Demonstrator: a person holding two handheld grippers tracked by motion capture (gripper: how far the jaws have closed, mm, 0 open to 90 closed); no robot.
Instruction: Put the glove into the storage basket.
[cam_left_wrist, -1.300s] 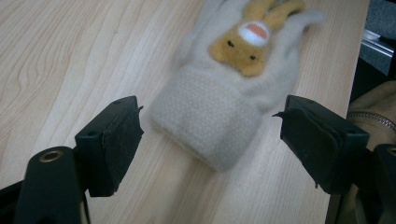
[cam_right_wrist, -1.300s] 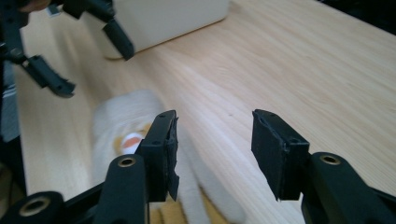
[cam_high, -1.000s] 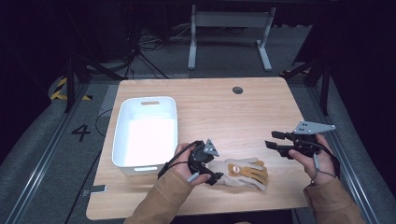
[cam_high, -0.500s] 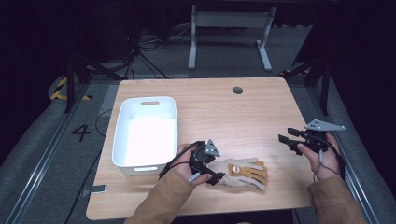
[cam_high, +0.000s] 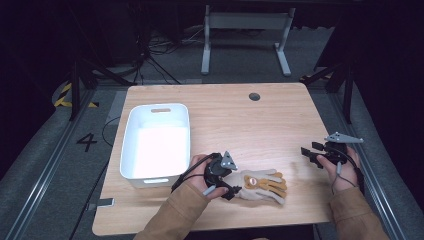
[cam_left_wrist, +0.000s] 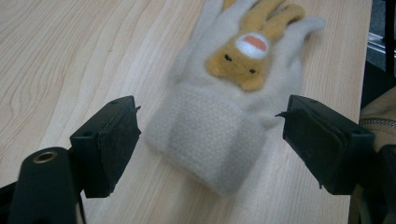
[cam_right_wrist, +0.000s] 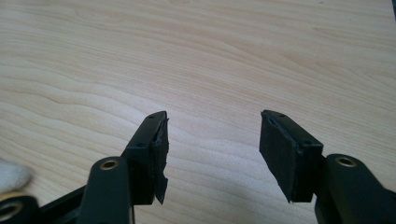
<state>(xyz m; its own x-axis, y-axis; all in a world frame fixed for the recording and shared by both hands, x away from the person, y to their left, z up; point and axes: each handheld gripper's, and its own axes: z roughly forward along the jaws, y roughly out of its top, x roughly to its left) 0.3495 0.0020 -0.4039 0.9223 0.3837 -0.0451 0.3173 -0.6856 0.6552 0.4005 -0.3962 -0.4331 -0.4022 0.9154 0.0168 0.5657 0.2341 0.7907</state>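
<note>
A cream knitted glove (cam_high: 260, 186) with a yellow animal face lies flat near the table's front edge. In the left gripper view the glove (cam_left_wrist: 229, 98) has its ribbed cuff toward the camera. My left gripper (cam_left_wrist: 210, 140) is open, one jaw on each side of the cuff, apart from it. In the high view the left gripper (cam_high: 231, 191) sits at the glove's left end. My right gripper (cam_high: 309, 155) is open over bare wood at the table's right side. Its jaws hold nothing in the right gripper view, where the right gripper (cam_right_wrist: 212, 140) faces the tabletop.
A white plastic bin (cam_high: 131, 150) stands at the left of the wooden table (cam_high: 240, 120), just left of my left hand. A small round grommet (cam_high: 254, 96) sits near the far edge. The floor around the table is dark, with cables and a table frame behind.
My right gripper has drawn back to the right and toward the table's right edge. The left gripper and the glove have stayed where they were.
</note>
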